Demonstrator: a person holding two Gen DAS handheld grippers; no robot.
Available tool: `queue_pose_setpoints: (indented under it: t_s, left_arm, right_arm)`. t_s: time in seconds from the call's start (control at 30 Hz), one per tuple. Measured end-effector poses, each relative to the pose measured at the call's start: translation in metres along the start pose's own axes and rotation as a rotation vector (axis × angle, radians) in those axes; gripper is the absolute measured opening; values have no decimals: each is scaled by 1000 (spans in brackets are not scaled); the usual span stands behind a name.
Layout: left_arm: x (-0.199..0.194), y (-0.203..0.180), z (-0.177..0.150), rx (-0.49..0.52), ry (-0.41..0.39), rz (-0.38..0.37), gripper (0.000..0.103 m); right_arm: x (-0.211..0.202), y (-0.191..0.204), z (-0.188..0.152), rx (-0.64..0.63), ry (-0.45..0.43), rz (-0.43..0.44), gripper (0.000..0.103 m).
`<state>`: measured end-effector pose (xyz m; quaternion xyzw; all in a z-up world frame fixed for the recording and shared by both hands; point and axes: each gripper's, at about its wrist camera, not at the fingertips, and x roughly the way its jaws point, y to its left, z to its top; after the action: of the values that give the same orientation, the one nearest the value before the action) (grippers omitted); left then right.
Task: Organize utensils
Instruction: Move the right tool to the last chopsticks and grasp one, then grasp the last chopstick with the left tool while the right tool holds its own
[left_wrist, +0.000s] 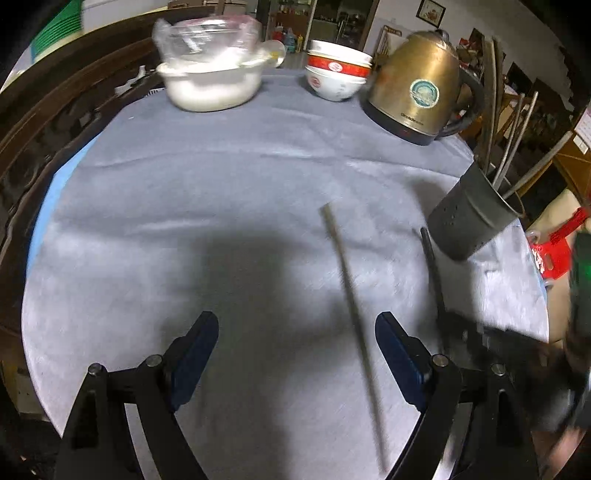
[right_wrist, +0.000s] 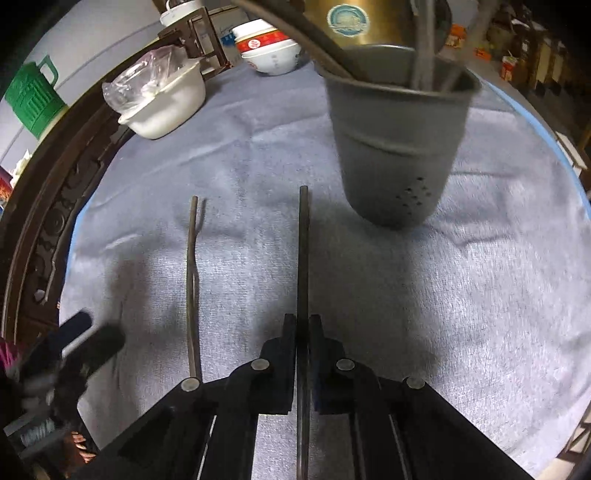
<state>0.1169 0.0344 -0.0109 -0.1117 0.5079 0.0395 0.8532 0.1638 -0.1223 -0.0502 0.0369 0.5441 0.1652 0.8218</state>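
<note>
A grey utensil holder (right_wrist: 399, 147) stands on the grey cloth and holds several utensils; it also shows in the left wrist view (left_wrist: 472, 218) at the right. My right gripper (right_wrist: 303, 321) is shut on a dark chopstick (right_wrist: 303, 251) that points toward the holder. A light chopstick (left_wrist: 351, 291) lies on the cloth; in the right wrist view it (right_wrist: 192, 280) lies left of the held one. My left gripper (left_wrist: 295, 332) is open and empty, with the light chopstick just inside its right finger. The dark chopstick (left_wrist: 432, 266) and the blurred right gripper (left_wrist: 480, 339) show at the right.
A brass kettle (left_wrist: 421, 85), stacked red-and-white bowls (left_wrist: 338, 74) and a white bowl with plastic wrap (left_wrist: 210, 81) stand at the far side of the round table (left_wrist: 184, 184). A carved wooden chair back (right_wrist: 55, 206) runs along the left edge.
</note>
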Motion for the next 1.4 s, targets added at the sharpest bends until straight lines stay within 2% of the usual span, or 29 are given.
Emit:
queue_pose_setpoints:
  t_s: [0.13,0.17,0.23,0.27,0.3,0.37,0.43,0.57,0.7,0.77,0.8,0.87,0.9,0.93,0.97,1.0,1.1,1.23,1.3,1.37,1.4]
  left_arm:
    - [25,-18,15,1,51,35,86]
    - [29,-18,16,-3,62,44,81]
    - [40,-19,15,-6,102,44,58]
    - [45,-20,15,3,121,44,32]
    - [44,-23,15,36,99,77,11]
    - [45,-24,15,80,117,59,6]
    - [44,-19,16,123,138,40,5]
    - [31,0,16,195,147,60,5]
    - [17,31,16,189,159,51,5]
    - [21,39,13,200,190,30,5]
    - [26,42,12,197,213,20,5]
    - [29,47,10,167,210,-2,7]
    - [28,49,9,157,208,-14,22]
    - [28,49,10,148,217,-45,29]
    - [28,49,11,143,221,-61,50]
    - [25,51,12,134,210,-67,57]
    - [20,57,19,106,183,-72,57]
    - [29,61,33,74,203,-62,57]
    - [38,57,38,65,229,-64,55]
    - [44,53,40,73,243,-50,51]
    - [44,49,41,86,242,-35,40]
  right_arm:
    - [-3,-13,-6,34,-7,26,7]
    - [-3,-14,-7,36,-6,30,7]
    - [-5,-17,-9,44,-10,52,7]
    - [-4,-18,-10,44,-10,56,7]
    - [-4,-18,-10,41,-10,61,7]
    - [-4,-19,-9,36,-7,67,7]
    - [-4,-18,-8,25,3,63,7]
    - [-7,-16,-6,49,17,102,7]
    - [-4,-4,-5,62,30,111,7]
    - [4,2,-5,68,51,98,7]
    - [8,2,-6,83,59,92,11]
    - [10,0,-4,117,56,96,12]
    - [11,2,-2,116,64,93,12]
    - [12,3,0,109,78,90,12]
    - [12,3,2,104,85,85,12]
    - [11,3,5,100,85,71,12]
    - [10,6,18,94,75,55,12]
    - [17,11,34,75,78,40,12]
    - [27,14,40,59,107,24,12]
    - [31,15,42,35,116,8,12]
    - [33,17,44,26,128,-3,12]
